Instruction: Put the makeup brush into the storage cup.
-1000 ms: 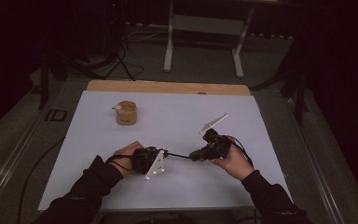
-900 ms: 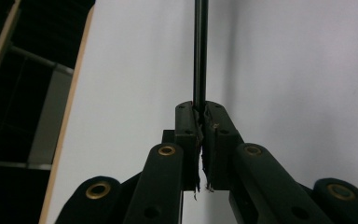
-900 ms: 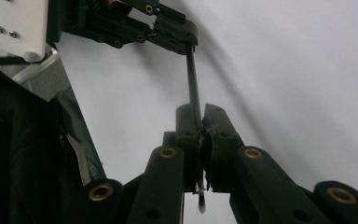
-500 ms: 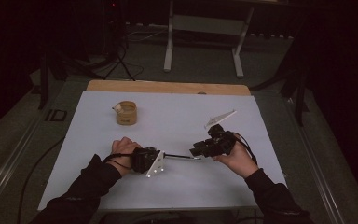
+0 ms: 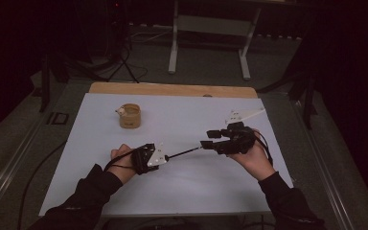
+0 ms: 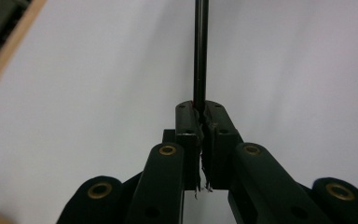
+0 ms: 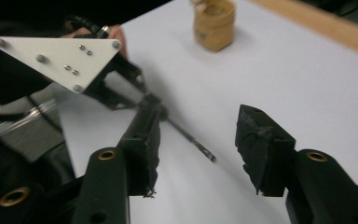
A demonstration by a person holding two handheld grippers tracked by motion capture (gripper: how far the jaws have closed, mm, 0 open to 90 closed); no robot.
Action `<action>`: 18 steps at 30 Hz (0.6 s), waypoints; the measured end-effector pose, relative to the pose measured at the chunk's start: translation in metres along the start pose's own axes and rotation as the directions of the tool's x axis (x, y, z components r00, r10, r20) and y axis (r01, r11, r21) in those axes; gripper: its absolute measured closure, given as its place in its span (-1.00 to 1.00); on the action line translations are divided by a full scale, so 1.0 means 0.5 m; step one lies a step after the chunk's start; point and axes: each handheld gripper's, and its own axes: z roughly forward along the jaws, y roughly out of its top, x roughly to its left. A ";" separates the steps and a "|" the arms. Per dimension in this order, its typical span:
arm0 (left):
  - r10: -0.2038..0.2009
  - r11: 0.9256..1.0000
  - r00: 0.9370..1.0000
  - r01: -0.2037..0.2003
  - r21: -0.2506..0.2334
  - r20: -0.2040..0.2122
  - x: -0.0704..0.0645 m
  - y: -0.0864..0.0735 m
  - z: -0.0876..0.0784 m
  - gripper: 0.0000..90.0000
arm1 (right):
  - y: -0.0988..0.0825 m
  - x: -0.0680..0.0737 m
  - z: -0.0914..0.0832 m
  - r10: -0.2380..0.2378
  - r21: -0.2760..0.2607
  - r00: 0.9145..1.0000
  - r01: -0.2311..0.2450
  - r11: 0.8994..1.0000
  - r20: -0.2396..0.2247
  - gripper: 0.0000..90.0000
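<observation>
1. Right tongs (image 5: 209, 139): the jaws have just been opening and now stand parted, with nothing pressed between the pads; in the right gripper view the free tip of the thin dark rod (image 7: 193, 138) lies in the gap, touching neither pad (image 7: 261, 144); against the earlier high view frames, these tongs sit higher above the bench (image 5: 182, 191) and clear of the rod's end.
2. Left tongs (image 6: 203, 114): closed tight on the rod's near end; in the left gripper view the rod runs straight out from between the pads, away over the white surface; position much as in the earlier frames.
3. Reading: I judge the right side has let go, so the rod now hangs on the left grip alone; a hand-over or regrasp looks finished or under way, which one cannot be told.
4. The rod: slender, black, straight, slightly glossy; it spans from the left tongs toward the right tongs and stops just short of them; whether it rests on the bench or hovers above it cannot be told.
5. Beyond both tongs, well apart, stands a small tan cup (image 5: 130, 116), untouched.
</observation>
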 end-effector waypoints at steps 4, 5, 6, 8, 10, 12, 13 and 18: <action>-0.082 0.996 0.997 0.082 -0.046 0.017 0.006 -0.005 -0.011 0.91 | 0.002 0.003 -0.014 0.007 -0.047 0.999 -0.006 0.999 0.032 0.03; -0.123 0.989 0.991 0.126 -0.073 0.043 0.009 -0.009 -0.015 0.91 | 0.002 0.005 -0.018 0.010 -0.065 0.999 -0.008 0.998 0.042 0.04; -0.140 0.986 0.989 0.143 -0.082 0.042 0.010 -0.011 -0.017 0.91 | 0.002 0.007 -0.022 0.011 -0.077 0.999 -0.007 0.997 0.050 0.02; -0.178 0.977 0.982 0.183 -0.105 0.063 0.013 -0.017 -0.019 0.91 | 0.000 0.009 -0.026 0.017 -0.095 0.998 -0.011 0.995 0.060 0.06; -0.233 0.962 0.969 0.242 -0.124 0.081 0.017 -0.022 -0.021 0.91 | -0.002 0.008 -0.028 0.026 -0.104 0.998 -0.020 0.994 0.055 0.06; -0.282 0.942 0.954 0.296 -0.156 0.103 0.023 -0.029 -0.025 0.91 | -0.006 0.008 -0.028 0.041 -0.126 0.998 -0.035 0.991 0.045 0.06; -0.305 0.930 0.944 0.323 -0.173 0.122 0.025 -0.031 -0.027 0.91 | -0.008 0.008 -0.027 0.050 -0.131 0.998 -0.044 0.990 0.040 0.06; -0.385 0.875 0.905 0.420 -0.241 0.180 0.034 -0.041 -0.034 0.91 | -0.016 0.014 -0.009 0.062 -0.127 0.998 -0.058 0.990 0.028 0.10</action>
